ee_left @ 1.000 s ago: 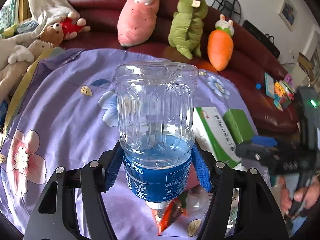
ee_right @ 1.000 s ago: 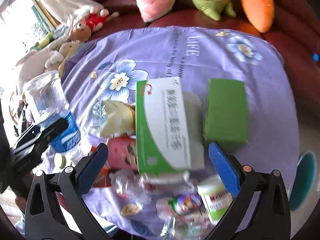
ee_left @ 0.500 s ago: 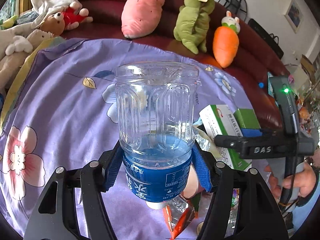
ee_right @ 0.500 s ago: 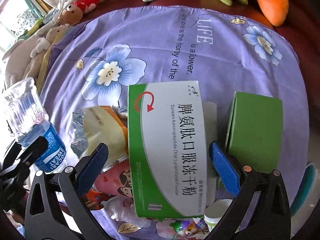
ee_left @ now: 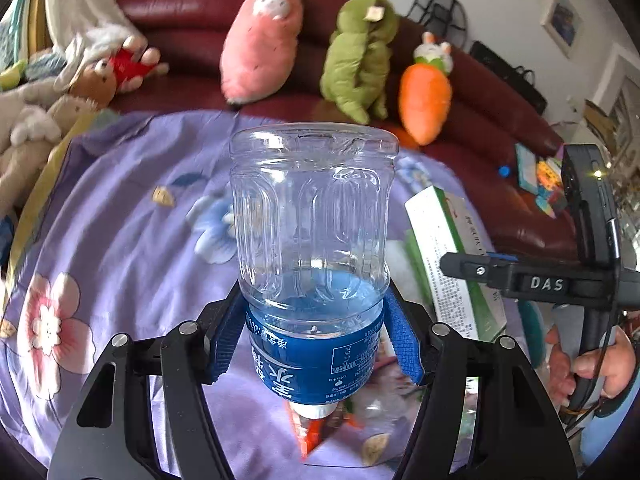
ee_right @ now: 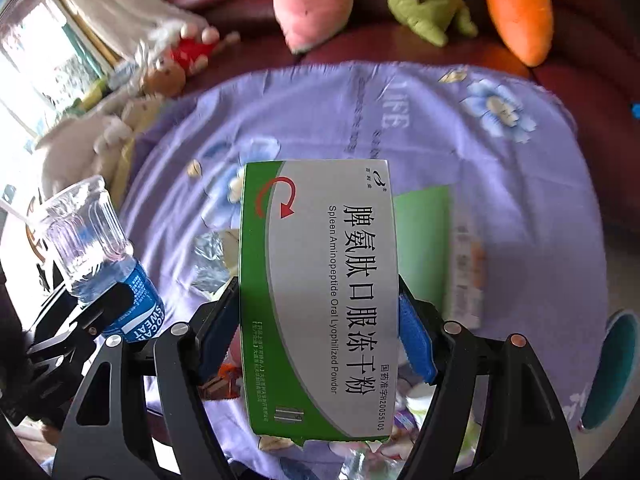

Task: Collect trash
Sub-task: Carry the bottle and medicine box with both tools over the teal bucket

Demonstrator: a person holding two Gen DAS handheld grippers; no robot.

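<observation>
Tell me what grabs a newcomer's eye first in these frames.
The upside-down water bottle with a blue label, clamped in the left gripper, fills the left wrist view. In the right view, a green-and-white medicine box sits between the right gripper's closing jaws. Behind, plush toys line a dark red sofa.

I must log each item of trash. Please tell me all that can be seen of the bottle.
The bottle is clear ribbed plastic with a blue label and a white cap. It is held upside down, cap toward the cloth, a little water pooled near the label. The left tongs clamp it at the label with blue pads. Nothing else touches it.
</observation>
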